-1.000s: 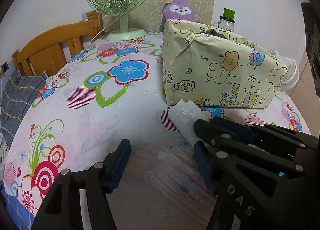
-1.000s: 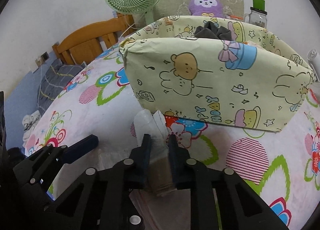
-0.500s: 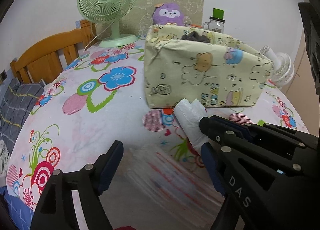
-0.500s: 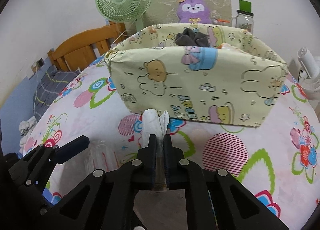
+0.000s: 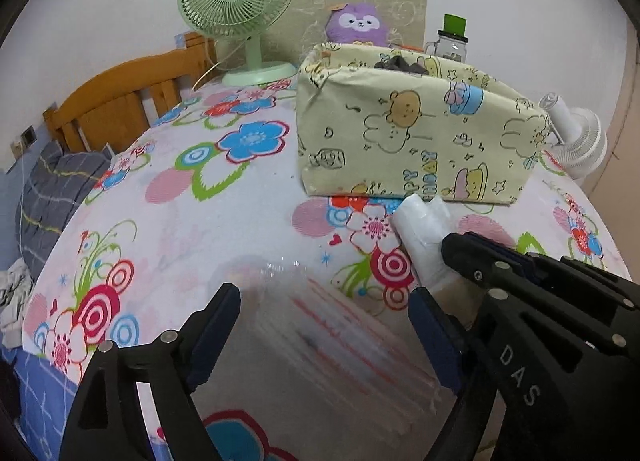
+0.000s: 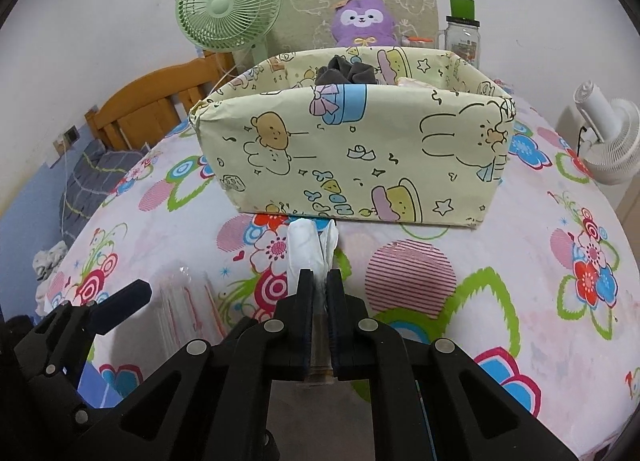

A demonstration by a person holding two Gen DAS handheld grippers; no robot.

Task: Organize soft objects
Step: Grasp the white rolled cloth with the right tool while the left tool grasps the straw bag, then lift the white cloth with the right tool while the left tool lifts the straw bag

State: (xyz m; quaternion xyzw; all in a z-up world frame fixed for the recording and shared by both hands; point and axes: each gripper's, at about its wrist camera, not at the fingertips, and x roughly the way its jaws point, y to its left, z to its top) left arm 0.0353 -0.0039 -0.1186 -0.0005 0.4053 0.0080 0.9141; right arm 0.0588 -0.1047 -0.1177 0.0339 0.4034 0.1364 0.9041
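My right gripper (image 6: 320, 275) is shut on a white soft roll (image 6: 308, 241) whose end sticks out past the pads toward the cartoon-print box (image 6: 360, 153). The left wrist view shows the same roll (image 5: 420, 221) held just right of my left gripper (image 5: 324, 297). The left jaws are opening above a blurred clear plastic wrapper (image 5: 340, 341) with red stripes, and the pads do not touch it. A dark cloth (image 6: 346, 75) lies inside the open-topped box, which stands on the flowered tablecloth (image 6: 460, 281).
Behind the box stand a green desk fan (image 6: 228, 9), a purple plush toy (image 6: 364, 23) and a green-lidded jar (image 6: 462, 37). A white fan (image 6: 608, 141) is at the right. A wooden frame (image 5: 120, 101) and grey bedding (image 5: 52, 189) lie beyond the table's left edge.
Both grippers have drawn back from the box, which now looks smaller. The left jaws have spread wider. The right jaws have squeezed tighter on the white roll.
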